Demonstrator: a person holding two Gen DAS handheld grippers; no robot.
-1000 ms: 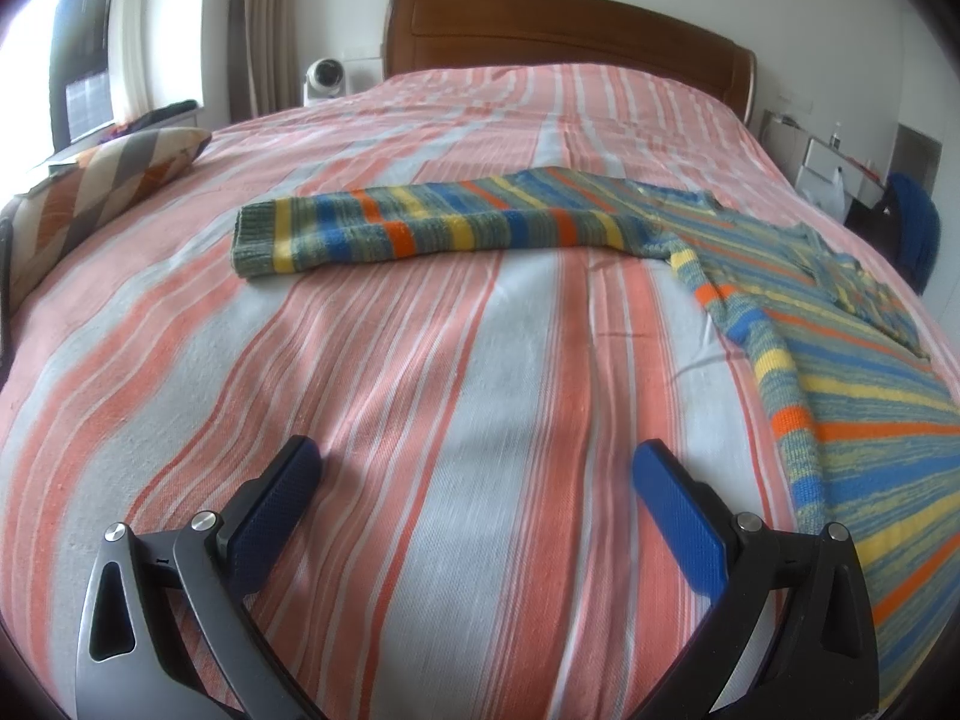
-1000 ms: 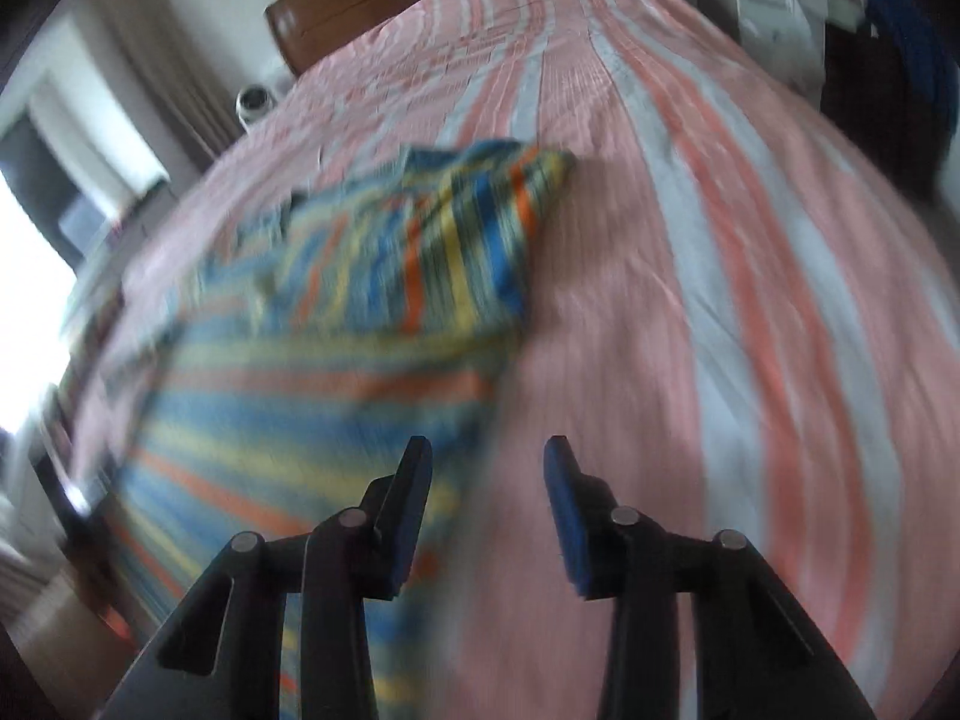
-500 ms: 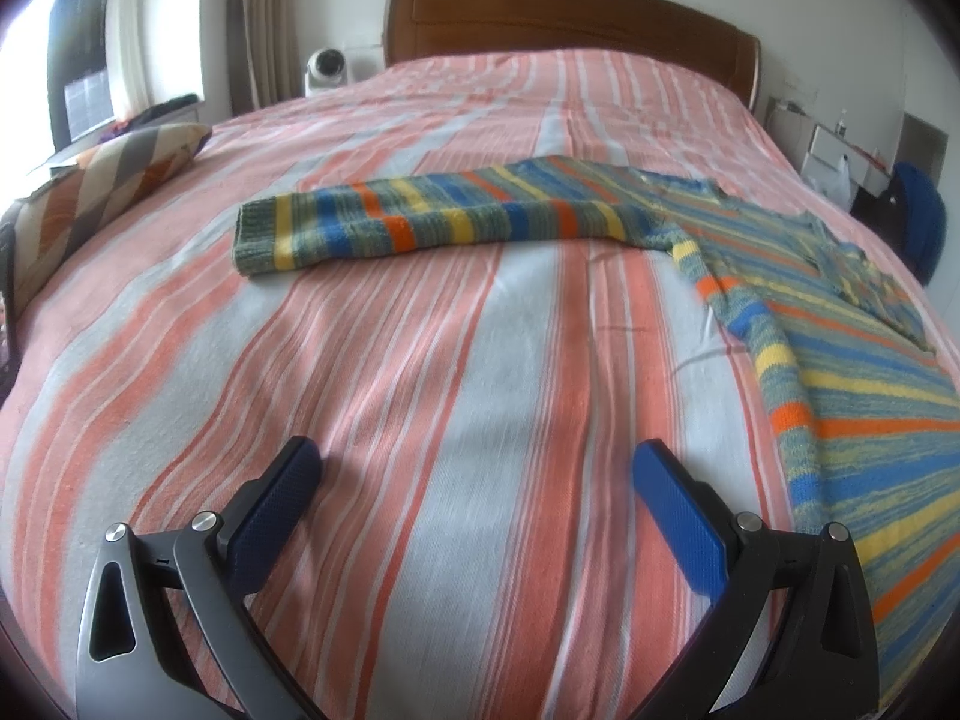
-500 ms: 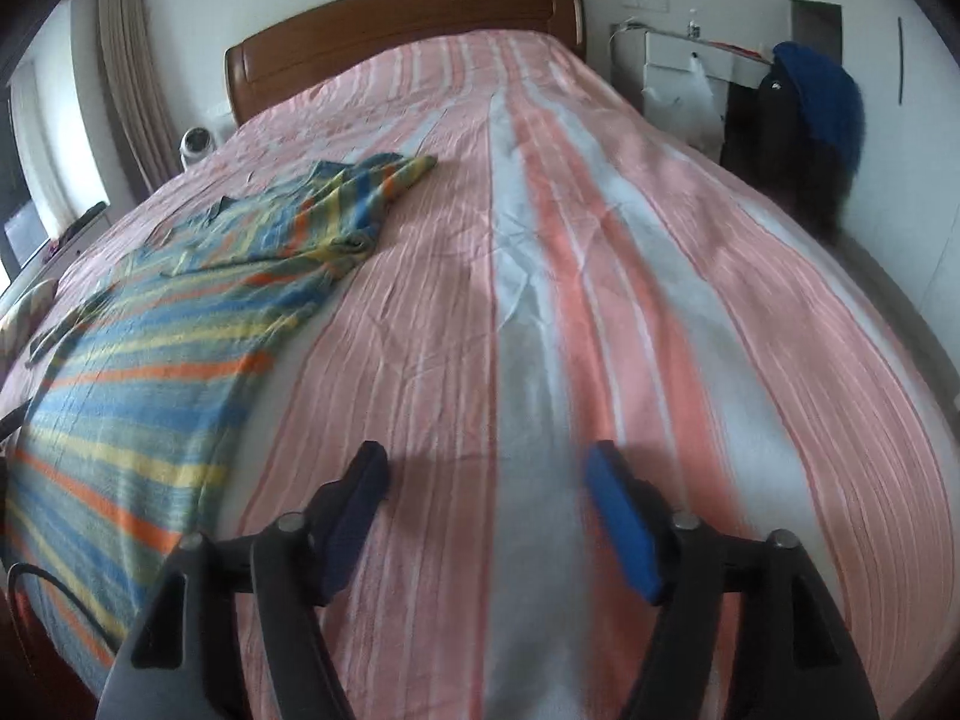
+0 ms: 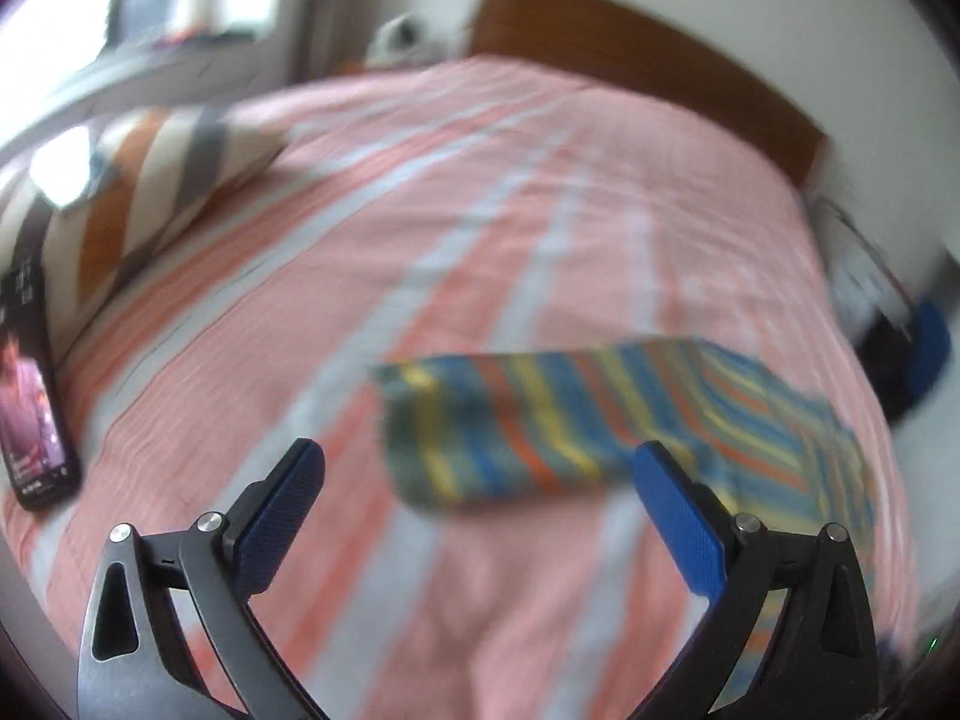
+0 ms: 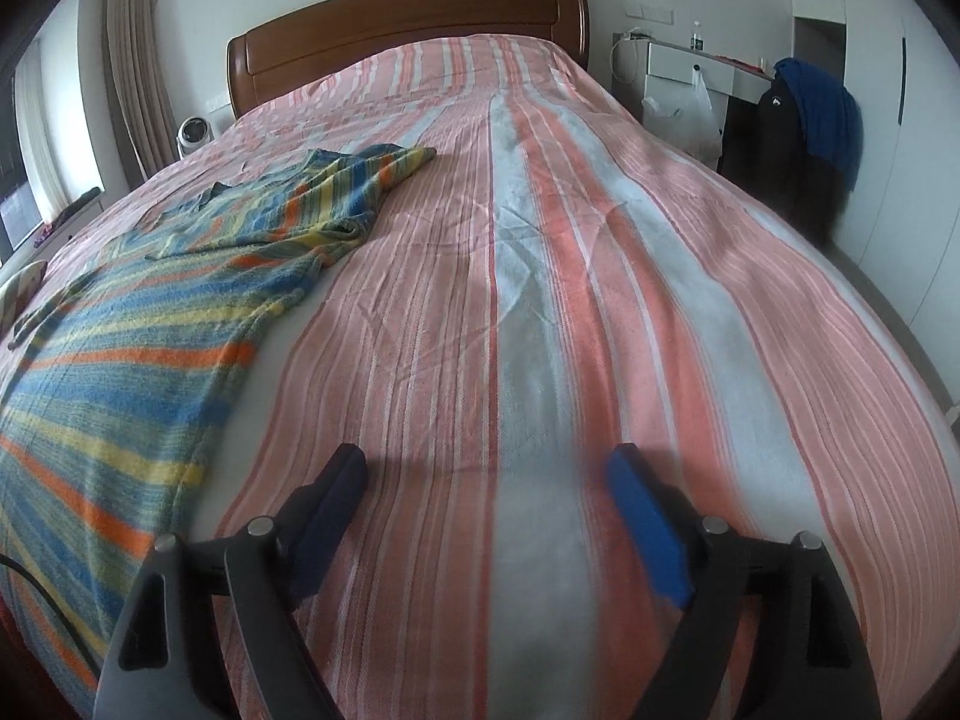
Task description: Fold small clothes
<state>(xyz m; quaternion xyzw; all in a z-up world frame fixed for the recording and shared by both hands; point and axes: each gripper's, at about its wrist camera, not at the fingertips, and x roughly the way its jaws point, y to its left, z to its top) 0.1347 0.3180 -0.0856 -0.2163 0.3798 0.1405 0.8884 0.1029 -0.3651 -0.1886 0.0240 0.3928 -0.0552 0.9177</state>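
The striped sweater (image 6: 138, 324) lies spread on the bed (image 6: 540, 276), well short of the wooden headboard (image 6: 408, 24) and off toward the window side of it. The right gripper (image 6: 489, 480) hangs over bare bedspread beside the sweater's body hem, its jaws opening with nothing between them; the dark left pad and the blue right pad frame only pink and pale stripes. From there, the sweater's body runs up toward the headboard, and one sleeve is folded in across the chest, its cuff pointing toward the headboard's right end.

The left gripper (image 5: 474, 462) has its blue pads wide apart and empty, held above the bed. In its blurred view the other sleeve (image 5: 510, 420) stretches out flat just beyond the fingertips, cuff end nearest the left finger, far below the headboard. Further out on the window side of the headboard sit a striped cushion (image 5: 162, 180) and, nearer the camera, a lit phone (image 5: 33, 396) on the bedspread's edge.
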